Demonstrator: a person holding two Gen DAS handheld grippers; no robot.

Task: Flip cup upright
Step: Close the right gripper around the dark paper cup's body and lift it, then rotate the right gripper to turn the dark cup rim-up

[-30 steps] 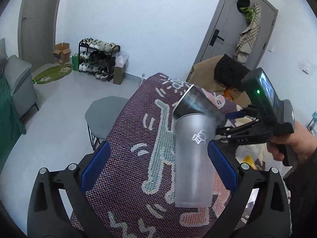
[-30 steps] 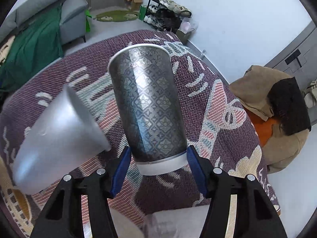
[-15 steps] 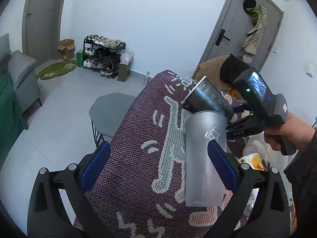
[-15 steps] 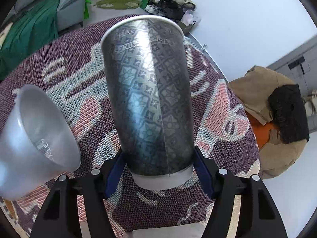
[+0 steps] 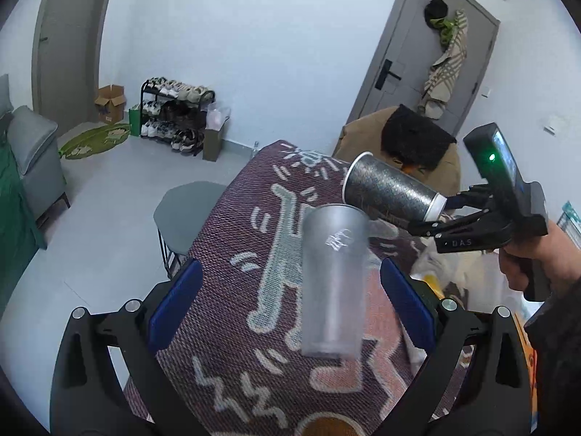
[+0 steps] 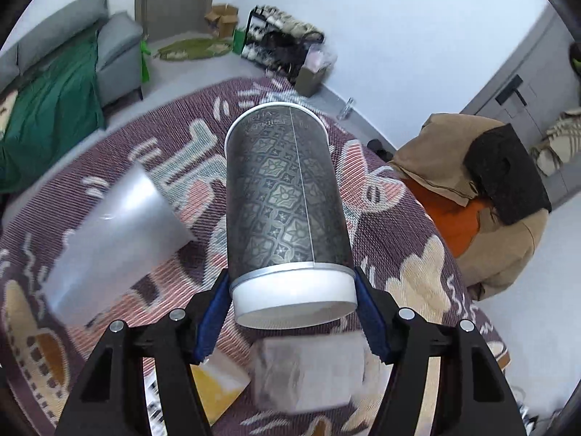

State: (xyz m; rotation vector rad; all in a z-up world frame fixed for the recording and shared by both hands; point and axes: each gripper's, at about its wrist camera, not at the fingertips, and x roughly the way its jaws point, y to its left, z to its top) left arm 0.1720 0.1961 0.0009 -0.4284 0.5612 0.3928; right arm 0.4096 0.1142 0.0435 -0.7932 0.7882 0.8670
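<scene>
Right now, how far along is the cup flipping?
Looks done: the frosted cup appears mouth-up between the fingers of the open left gripper, untouched, though blurred, so maybe not settled. In hand: the right gripper clamps the dark patterned cup by its base, sideways in the air. Remaining: turn it mouth-up and set it on the patterned cloth.

White letters reading "DAS" are printed on the black body of the right gripper (image 5: 441,214). The dark patterned cup (image 6: 287,196) carries lettering just under its rim, too blurred to read. The frosted cup (image 5: 334,279) bears a small white logo, illegible.
</scene>
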